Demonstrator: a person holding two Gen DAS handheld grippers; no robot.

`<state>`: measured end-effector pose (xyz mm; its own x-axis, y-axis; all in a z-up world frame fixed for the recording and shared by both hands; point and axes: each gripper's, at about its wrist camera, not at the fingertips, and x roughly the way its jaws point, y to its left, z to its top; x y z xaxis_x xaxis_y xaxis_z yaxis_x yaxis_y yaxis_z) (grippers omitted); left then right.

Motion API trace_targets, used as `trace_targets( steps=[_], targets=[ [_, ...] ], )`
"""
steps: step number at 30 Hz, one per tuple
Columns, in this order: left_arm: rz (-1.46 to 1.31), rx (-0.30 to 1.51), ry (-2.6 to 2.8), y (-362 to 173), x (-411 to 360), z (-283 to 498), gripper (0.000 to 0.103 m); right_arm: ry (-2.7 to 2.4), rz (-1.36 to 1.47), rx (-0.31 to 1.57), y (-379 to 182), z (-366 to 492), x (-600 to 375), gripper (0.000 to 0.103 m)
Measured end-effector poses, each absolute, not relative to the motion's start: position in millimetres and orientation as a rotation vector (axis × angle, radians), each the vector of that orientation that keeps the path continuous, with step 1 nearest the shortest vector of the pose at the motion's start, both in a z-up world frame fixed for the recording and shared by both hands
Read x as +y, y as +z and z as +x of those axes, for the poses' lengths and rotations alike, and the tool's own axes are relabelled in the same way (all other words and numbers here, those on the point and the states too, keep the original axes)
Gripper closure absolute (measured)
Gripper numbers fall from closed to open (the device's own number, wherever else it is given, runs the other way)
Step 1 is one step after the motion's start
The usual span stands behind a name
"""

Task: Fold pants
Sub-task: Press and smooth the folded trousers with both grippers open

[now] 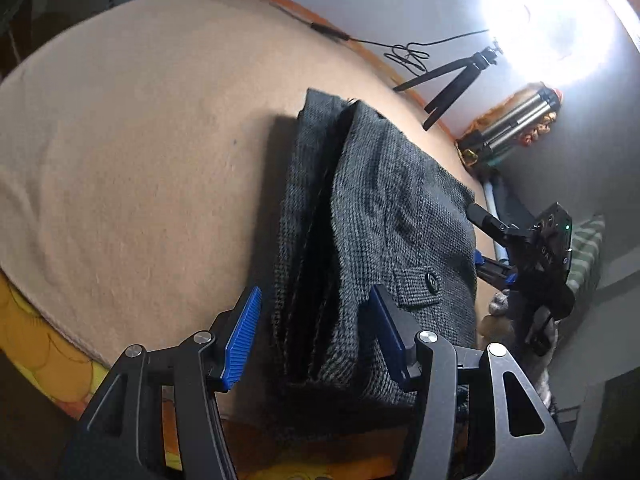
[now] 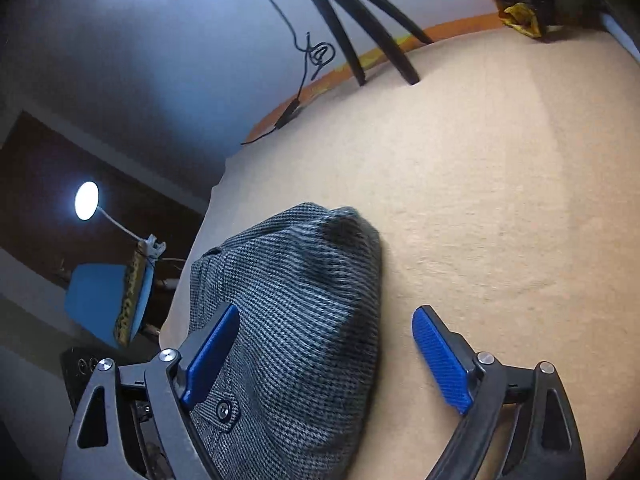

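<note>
my left claw (image 1: 314, 338): nearest the lens, blue pads spread wide, gripping nothing; the near end of the stack sits between them, and I cannot tell whether a pad touches the cloth
my right claw (image 2: 324, 356): also spread wide and empty; its left pad (image 2: 210, 354) lies over the cloth near the button, the other pad hangs over bare blanket
pants (image 1: 384, 216): grey checked cloth, folded into a long layered stack on the tan blanket (image 1: 132, 152), near the bed's right edge
pocket flap and button (image 1: 431, 279): on top at the near end, facing up
layers: several dark edges show along the stack's left side, stepped rather than flush
risk, slipping layers: if I pinch only the top ply, I judge the lower ones stay behind and the fold opens
risk, bed edge: the near end seems to hang at the mattress edge, so a pull towards me could drag it off
risk, clash: both claws crowd the same end and could knock together
tripod (image 1: 452, 80): well apart from the stack, no trouble
</note>
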<state>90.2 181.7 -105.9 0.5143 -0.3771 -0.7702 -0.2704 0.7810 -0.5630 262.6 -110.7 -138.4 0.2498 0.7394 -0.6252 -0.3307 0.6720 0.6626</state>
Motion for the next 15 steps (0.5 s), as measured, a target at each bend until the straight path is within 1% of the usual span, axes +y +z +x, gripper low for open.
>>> trace_targets(
  steps=[5, 6, 8, 12, 15],
  targets=[
    [-0.749, 1.081, -0.086, -113.1, 175.5, 79.5, 0.047, 0.786, 0.420, 1.085, -135.1, 263.3, -103.6, 0.011],
    [-0.750, 1.071, -0.088, -112.3, 174.2, 77.1, 0.046, 0.788, 0.427, 1.083, -135.1, 264.6, -103.0, 0.011],
    [-0.716, 1.051, -0.100, -108.8, 165.6, 76.2, 0.036, 0.792, 0.449, 1.079, -135.9, 267.8, -101.8, 0.010],
    [-0.663, 1.044, -0.126, -105.8, 152.4, 78.9, 0.036, 0.820, 0.437, 1.064, -135.3, 267.1, -90.7, 0.010],
    [-0.635, 1.031, -0.123, -104.4, 148.8, 79.9, 0.036, 0.833, 0.386, 1.047, -134.1, 262.2, -77.9, 0.012]
  ],
)
